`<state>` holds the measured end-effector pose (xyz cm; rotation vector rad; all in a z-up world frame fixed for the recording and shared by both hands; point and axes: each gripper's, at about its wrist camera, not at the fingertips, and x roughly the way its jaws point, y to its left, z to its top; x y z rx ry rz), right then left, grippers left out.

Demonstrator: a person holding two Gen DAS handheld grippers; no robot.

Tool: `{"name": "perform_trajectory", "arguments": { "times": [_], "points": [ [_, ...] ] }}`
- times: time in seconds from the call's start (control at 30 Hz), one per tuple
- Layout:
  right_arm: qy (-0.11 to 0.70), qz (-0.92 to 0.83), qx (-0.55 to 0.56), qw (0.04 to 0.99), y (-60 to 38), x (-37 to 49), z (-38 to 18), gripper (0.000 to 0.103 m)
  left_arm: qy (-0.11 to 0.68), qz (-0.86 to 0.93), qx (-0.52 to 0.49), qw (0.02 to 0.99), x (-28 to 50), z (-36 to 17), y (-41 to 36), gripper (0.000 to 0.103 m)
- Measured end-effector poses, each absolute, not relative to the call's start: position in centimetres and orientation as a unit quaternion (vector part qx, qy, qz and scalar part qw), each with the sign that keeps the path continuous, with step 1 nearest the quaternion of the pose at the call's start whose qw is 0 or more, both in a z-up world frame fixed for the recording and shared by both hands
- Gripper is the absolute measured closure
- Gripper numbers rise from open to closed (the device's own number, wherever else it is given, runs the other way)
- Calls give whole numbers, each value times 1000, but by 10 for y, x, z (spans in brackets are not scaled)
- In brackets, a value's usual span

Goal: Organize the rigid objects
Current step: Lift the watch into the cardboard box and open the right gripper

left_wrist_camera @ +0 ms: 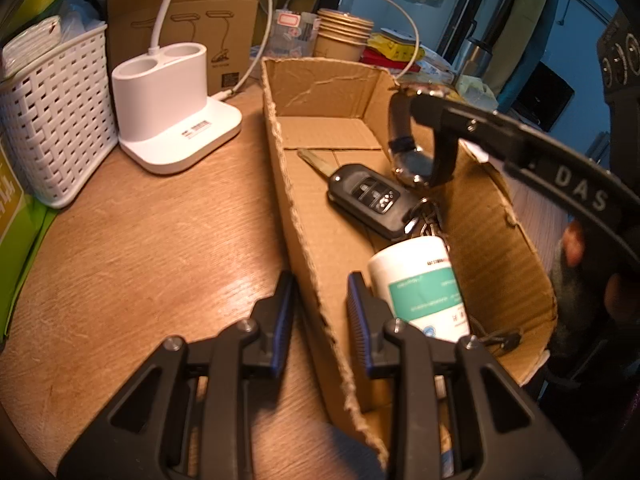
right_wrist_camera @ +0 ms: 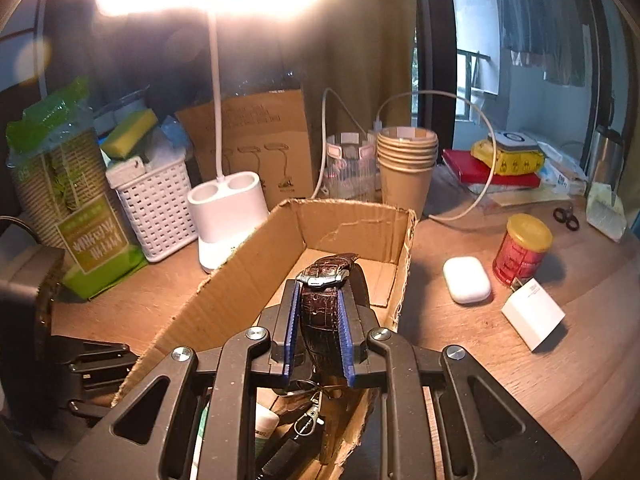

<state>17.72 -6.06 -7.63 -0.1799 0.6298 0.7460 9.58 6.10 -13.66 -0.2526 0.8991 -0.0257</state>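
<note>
Brown leather wristwatch clamped by its strap between the pads of the right gripper, suspended over the open cardboard box, presumably for lowering beside the car key and white bottle already inside. Left gripper pinched on the near box wall, apparently steadying it. Earbud case and red can outside on the wooden desk, probably pending.

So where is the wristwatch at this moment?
The wristwatch is clamped by its brown strap in the right gripper, hanging over the open cardboard box, above the car key and white bottle.
</note>
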Motion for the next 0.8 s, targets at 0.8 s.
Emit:
{"name": "perform_trajectory", "arguments": {
  "times": [0.8],
  "points": [
    [317,323,-108,885,-73,179,-87,79,433,-13,-122,893,95,-137,59,74]
  ]
}}
